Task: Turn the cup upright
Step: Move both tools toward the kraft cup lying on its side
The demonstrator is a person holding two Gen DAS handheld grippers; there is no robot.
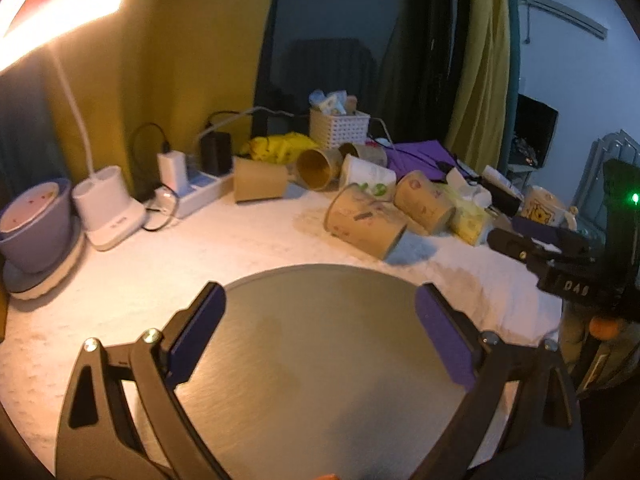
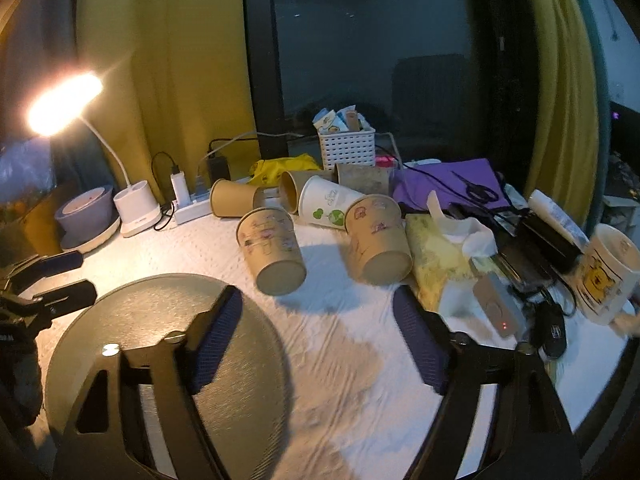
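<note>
Readable text is scarce. In the left wrist view, pale characters "DA8" or similar stand on the black body of the right tool (image 1: pixel 516 242), at the right edge of the frame; the last character is uncertain.

White lamp base (image 1: pixel 114 216): a short dark mark on its front face, too blurred to read.

Kraft paper cups (image 2: pixel 276 254) carry small printed cartoon figures, no legible words. White paper cup (image 2: pixel 330 208) shows a green leaf motif and a faint grey emblem, unreadable.

Mug (image 2: pixel 608 276): yellow cartoon bear picture, with small lettering beneath it too small to make out.
</note>
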